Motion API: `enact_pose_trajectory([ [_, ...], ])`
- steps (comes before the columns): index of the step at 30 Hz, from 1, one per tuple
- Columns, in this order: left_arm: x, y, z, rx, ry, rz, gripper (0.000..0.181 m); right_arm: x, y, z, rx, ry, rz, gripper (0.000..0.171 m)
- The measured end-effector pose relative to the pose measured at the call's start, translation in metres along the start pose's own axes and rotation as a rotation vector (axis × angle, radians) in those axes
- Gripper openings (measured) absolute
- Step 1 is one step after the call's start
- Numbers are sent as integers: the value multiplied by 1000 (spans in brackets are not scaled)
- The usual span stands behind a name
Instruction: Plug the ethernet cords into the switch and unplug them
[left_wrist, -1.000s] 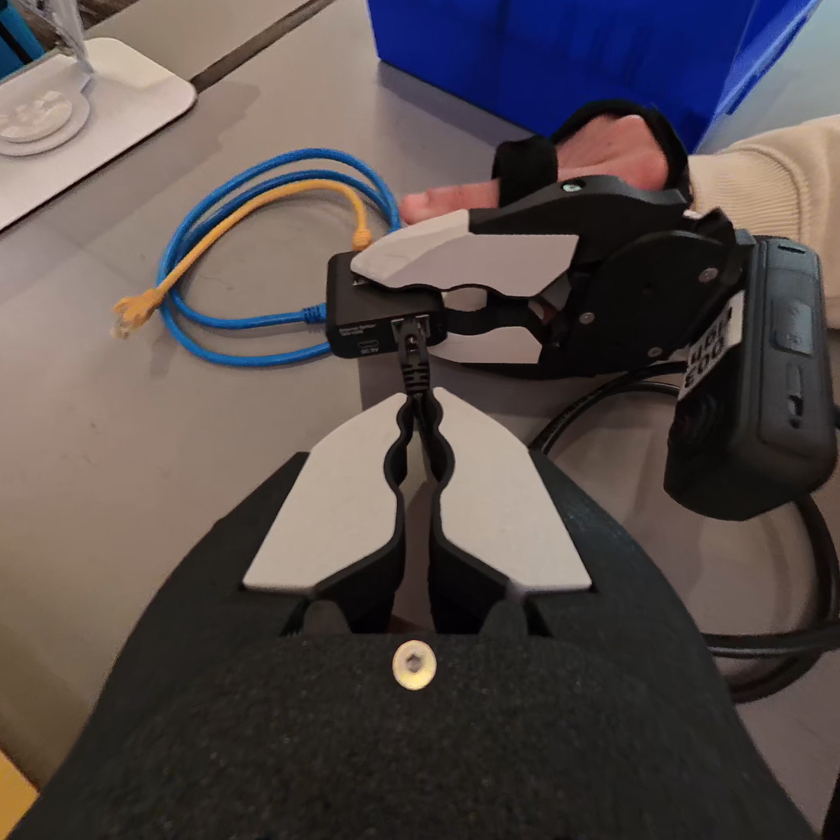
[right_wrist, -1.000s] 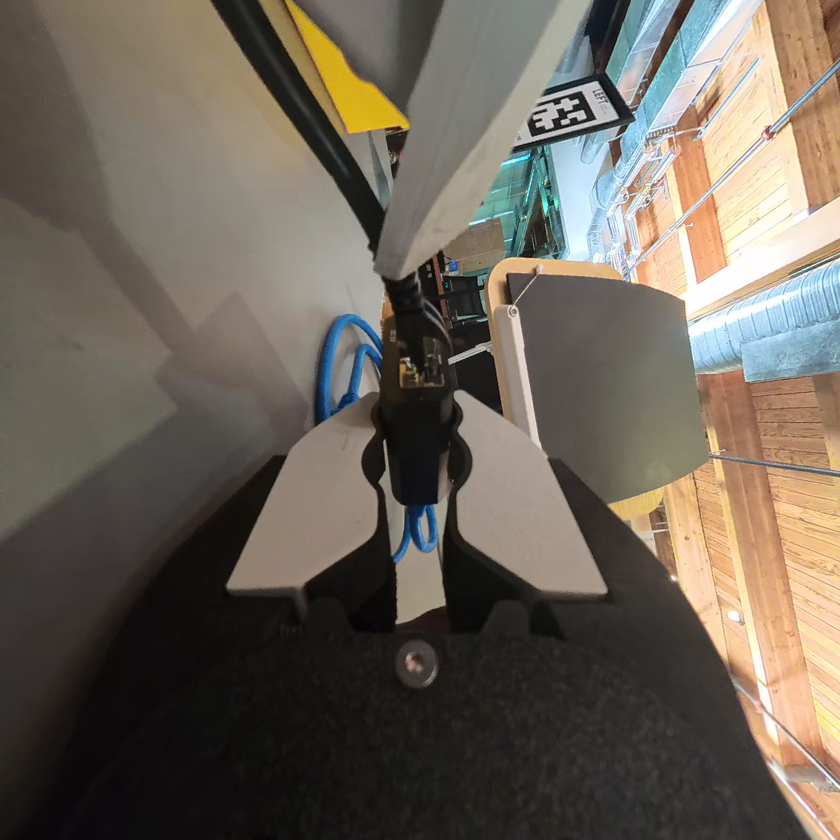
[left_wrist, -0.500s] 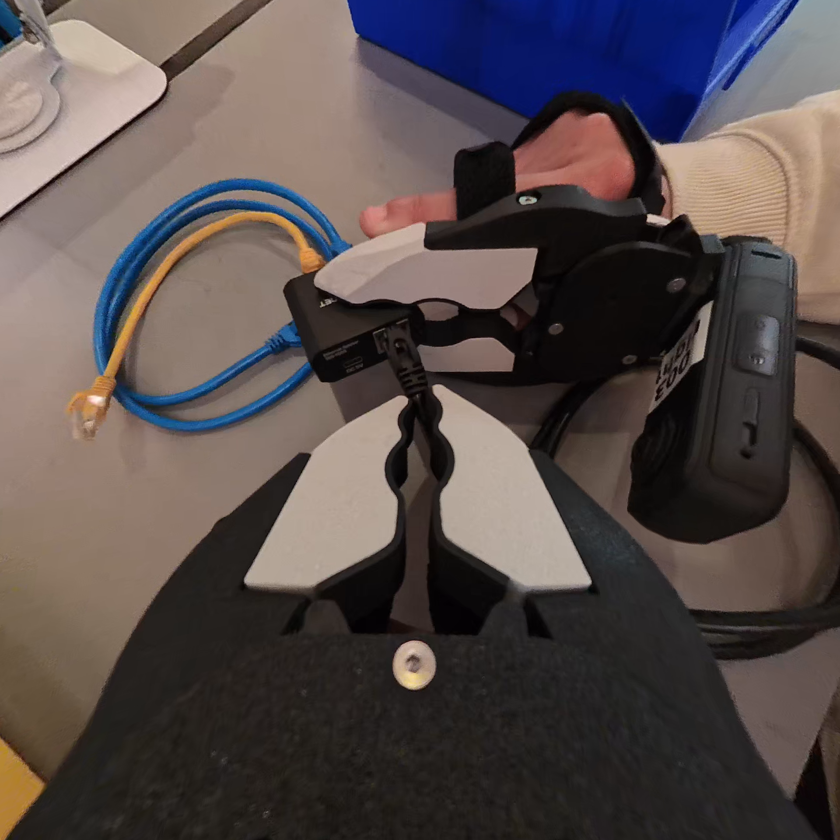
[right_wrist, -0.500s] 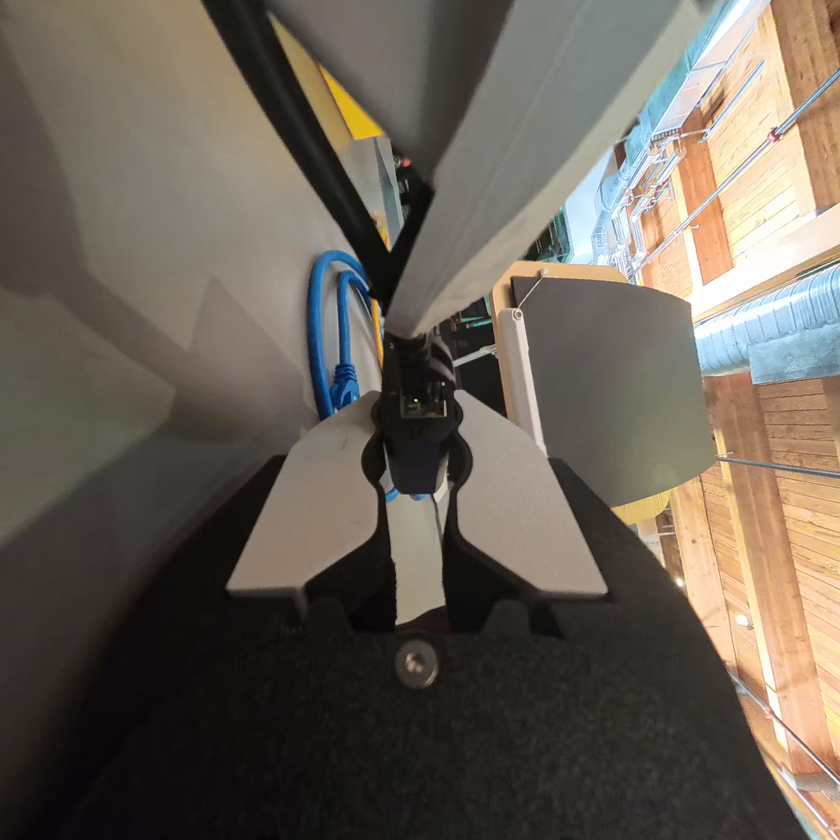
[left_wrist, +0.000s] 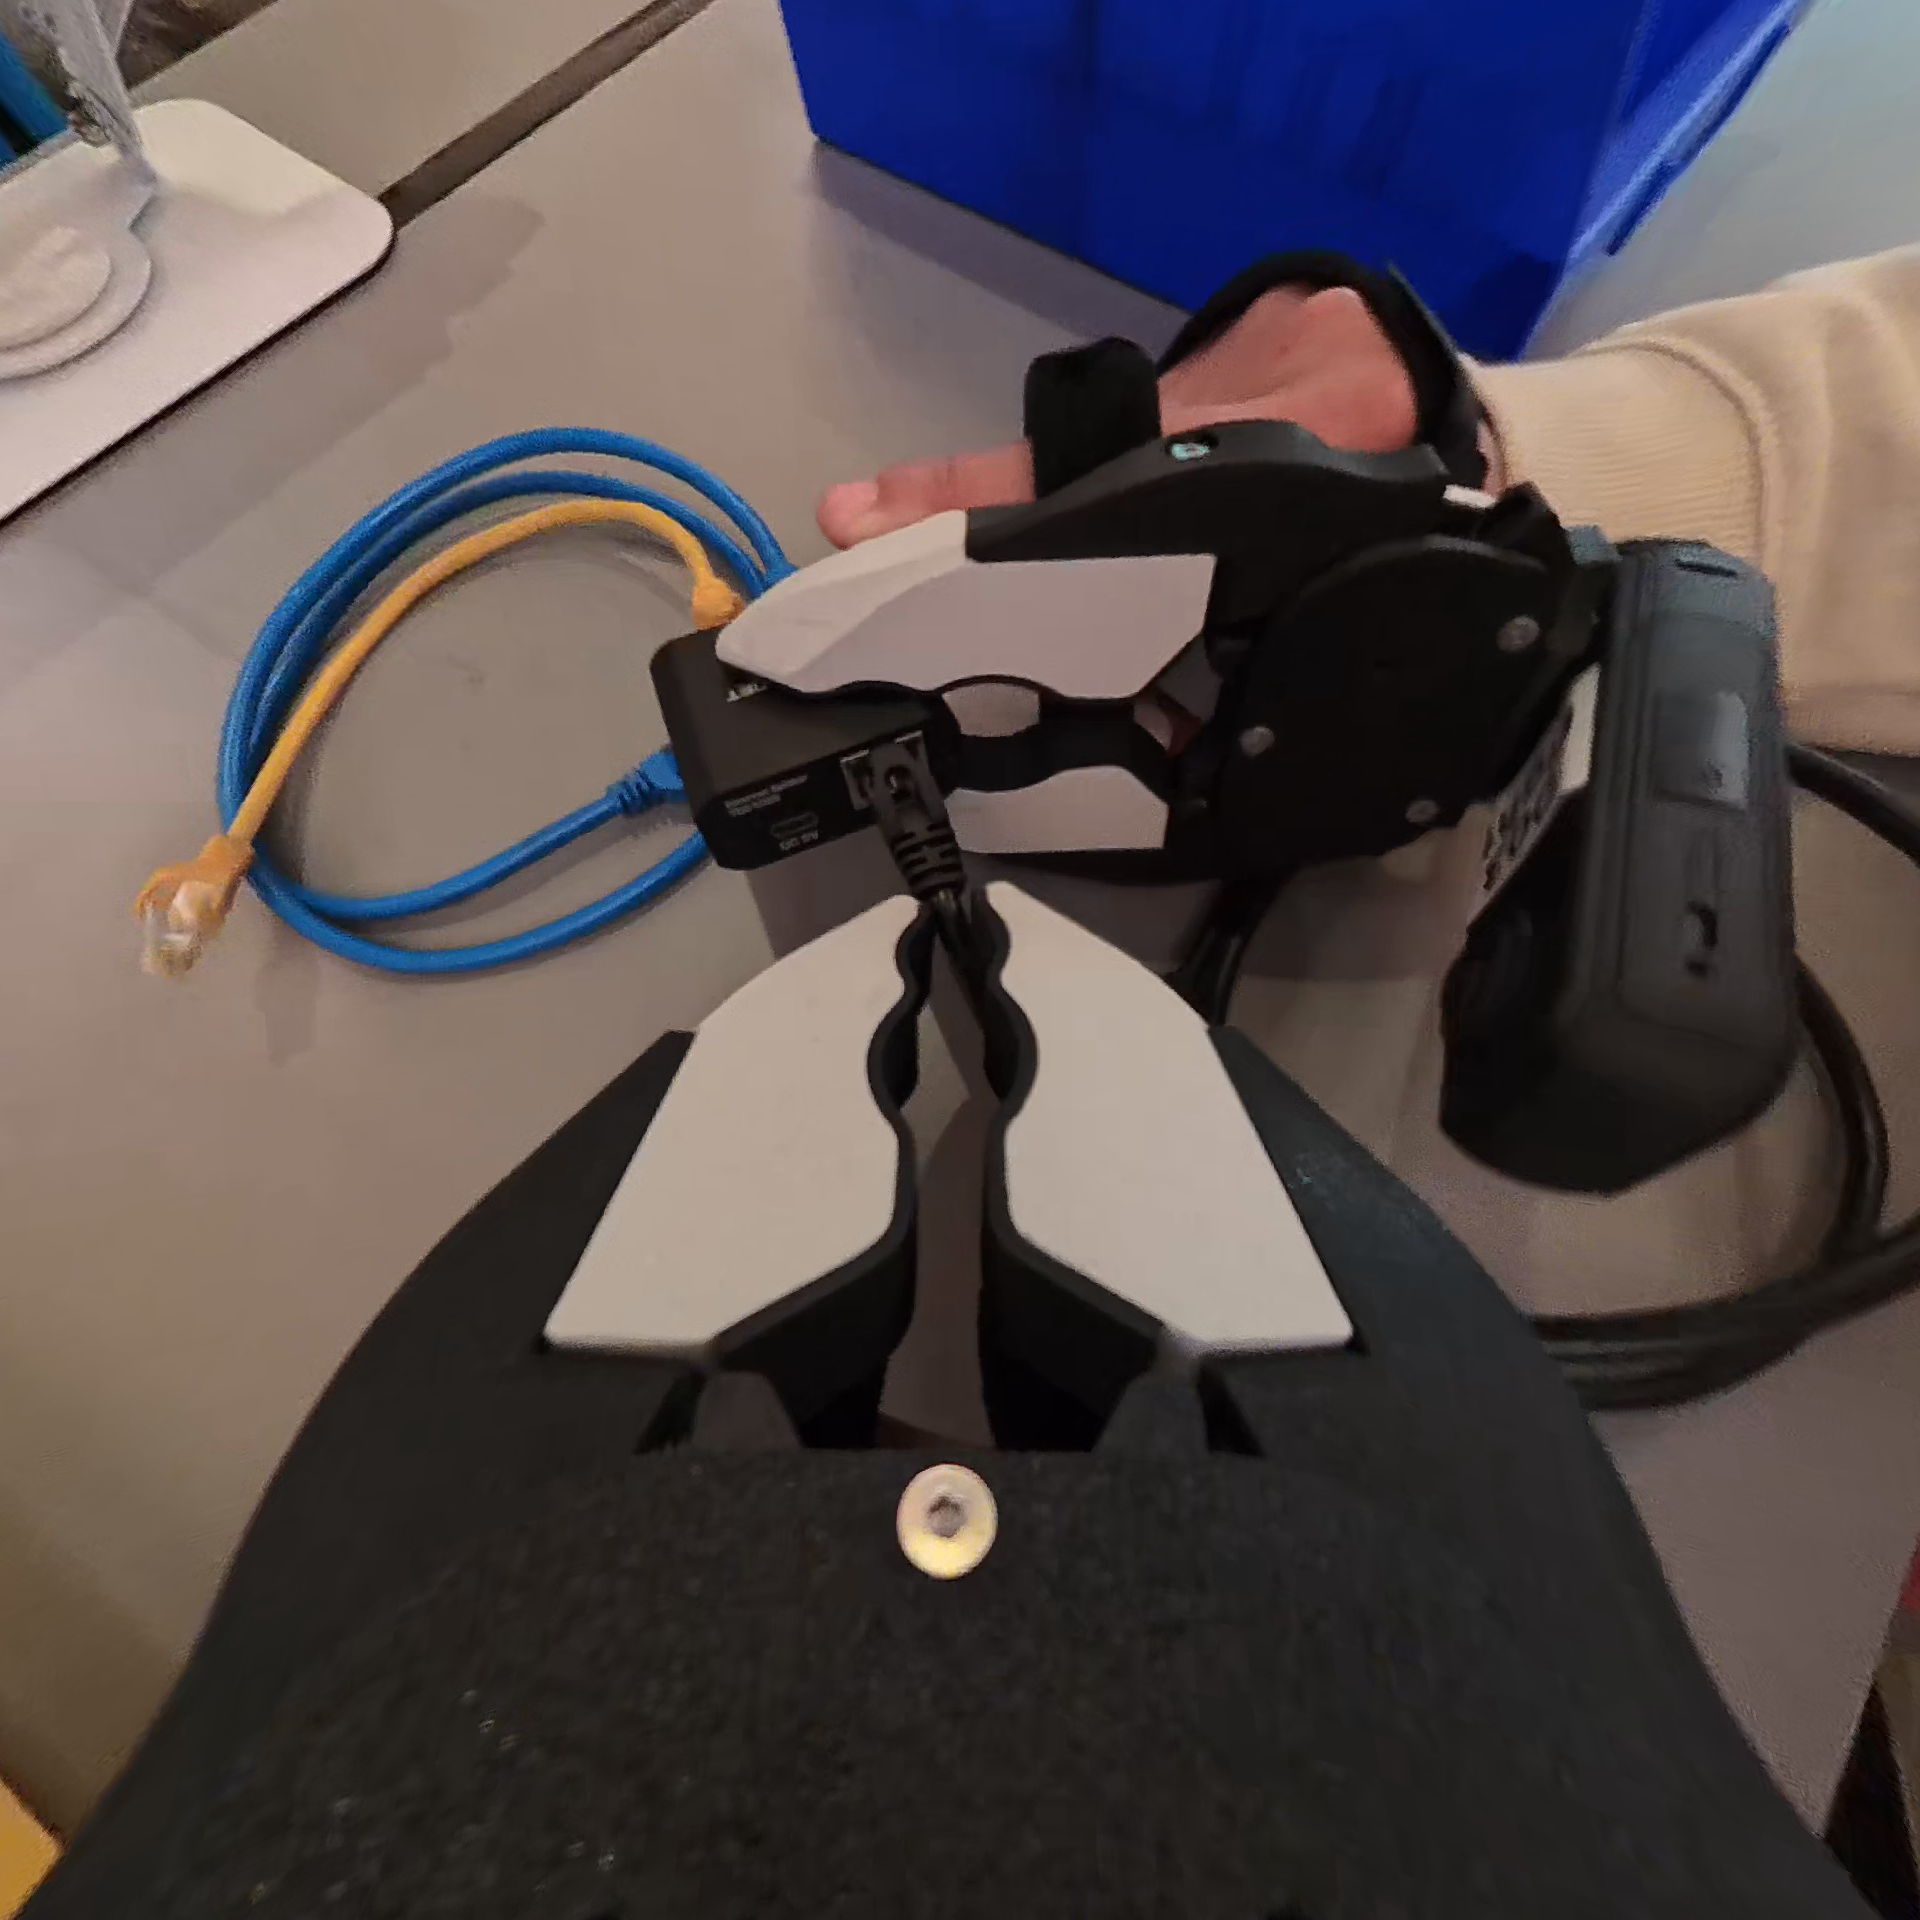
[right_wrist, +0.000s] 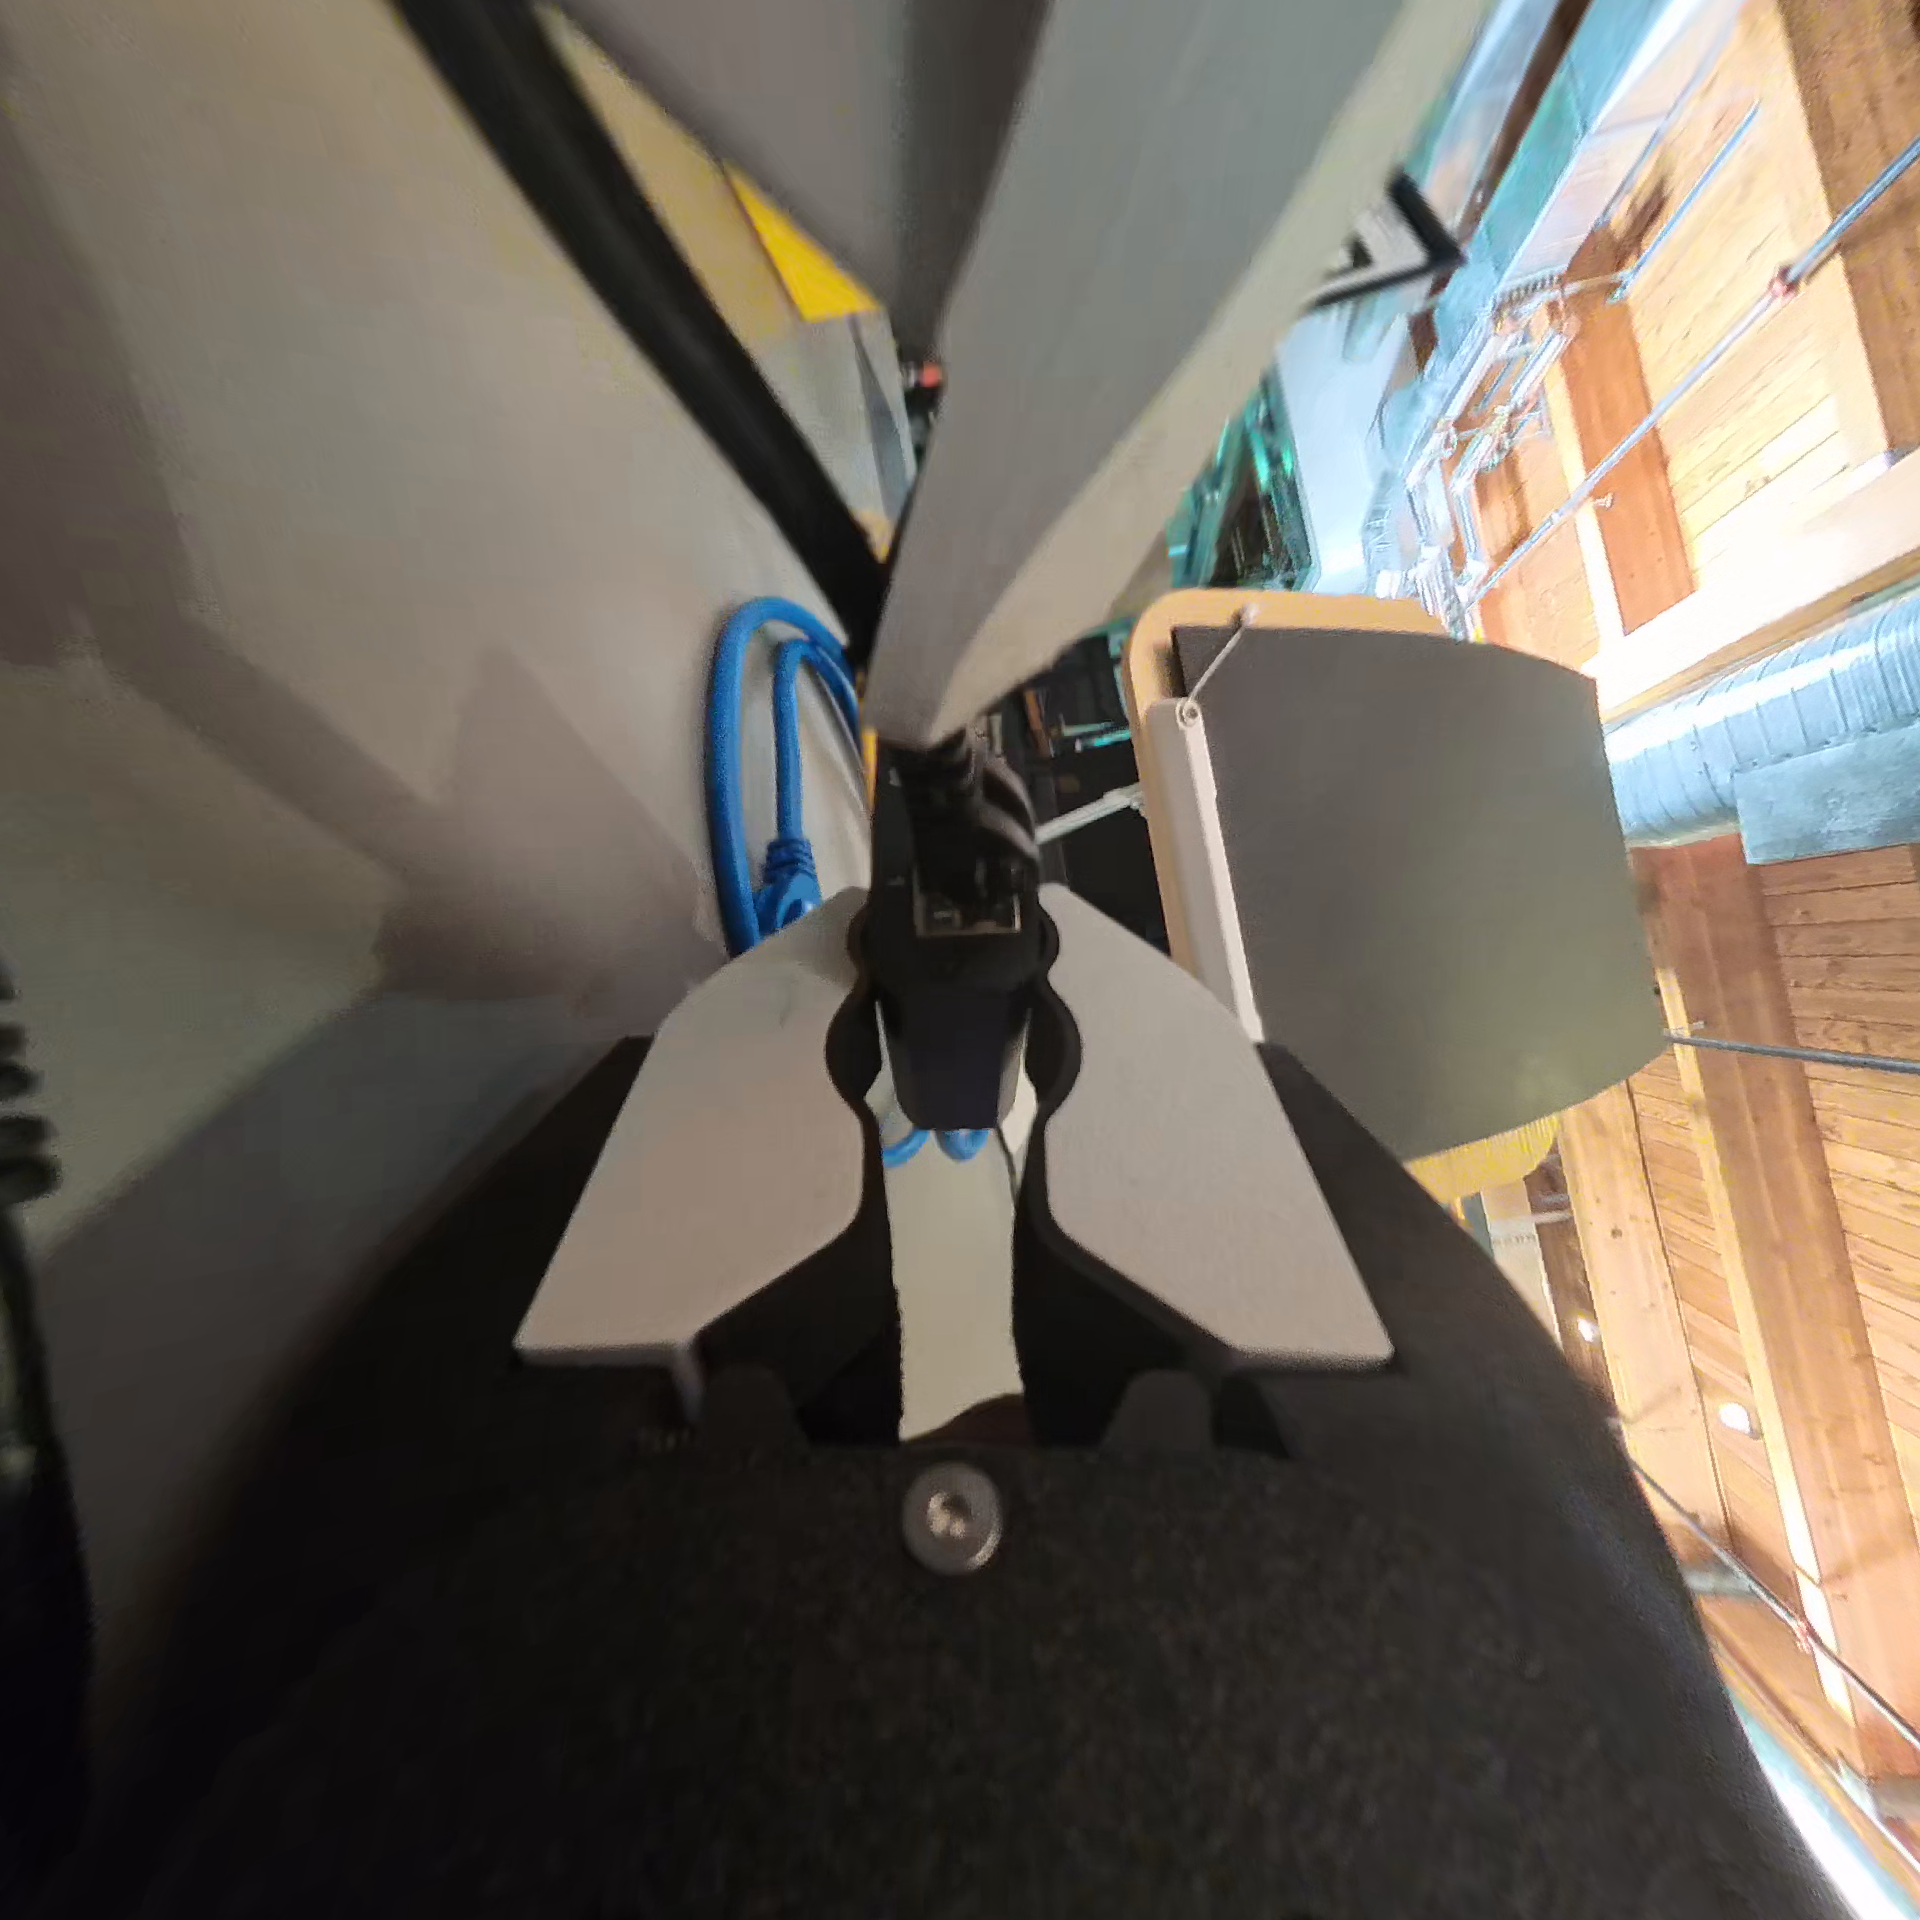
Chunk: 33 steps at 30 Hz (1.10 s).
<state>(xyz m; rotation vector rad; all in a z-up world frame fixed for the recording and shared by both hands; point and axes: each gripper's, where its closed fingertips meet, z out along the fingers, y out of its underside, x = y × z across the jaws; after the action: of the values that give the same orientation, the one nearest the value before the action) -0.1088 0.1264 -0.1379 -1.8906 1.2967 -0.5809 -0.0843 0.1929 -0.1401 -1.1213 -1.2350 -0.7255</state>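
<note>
L wrist view: left gripper (left_wrist: 954, 935) jaws pinch black cord (left_wrist: 914, 831), right gripper (left_wrist: 831, 727) clamps switch (left_wrist: 774, 748); yellow cord (left_wrist: 343, 665) unseen elsewhere.

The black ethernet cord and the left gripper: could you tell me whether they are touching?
Touching. The left wrist view shows the black ethernet cord pinched between the shut jaws of the left gripper.

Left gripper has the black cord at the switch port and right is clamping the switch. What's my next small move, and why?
Probably push the left gripper straight forward a little to seat the black cord. Its plug sits at the port of the switch, but whether it is fully home cannot be told. The right gripper is shut on the switch, bracing it against the push. The blue cord and yellow cord meet the switch's other sides.
</note>
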Motion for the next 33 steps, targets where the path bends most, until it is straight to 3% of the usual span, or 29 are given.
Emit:
enact_pose_trajectory([
  [3, 3, 0, -33, 99, -23, -50, 23, -2, 4, 1, -20, -6, -15, 24],
  [8, 10, 40, -77, 196, -189, -342, 26, -2, 7, 3, -41, -12, -1, 24],
  [14, 8, 62, -80, 124, -357, -238, 32, -2, 9, 4, -50, -16, 19, 24],
  [19, 22, 63, -73, 118, -251, -312, 32, -2, 10, 4, -56, -12, 15, 24],
  [25, 18, 66, -71, 87, -283, -253, 31, 9, 11, 6, -63, 8, 39, 24],
  [27, 17, 67, -72, 82, -295, -246, 30, 43, 8, 6, -98, 42, 59, 24],
  [33, 11, 75, -74, 61, -297, -262, 28, 236, 7, -6, -154, 185, 135, 24],
])
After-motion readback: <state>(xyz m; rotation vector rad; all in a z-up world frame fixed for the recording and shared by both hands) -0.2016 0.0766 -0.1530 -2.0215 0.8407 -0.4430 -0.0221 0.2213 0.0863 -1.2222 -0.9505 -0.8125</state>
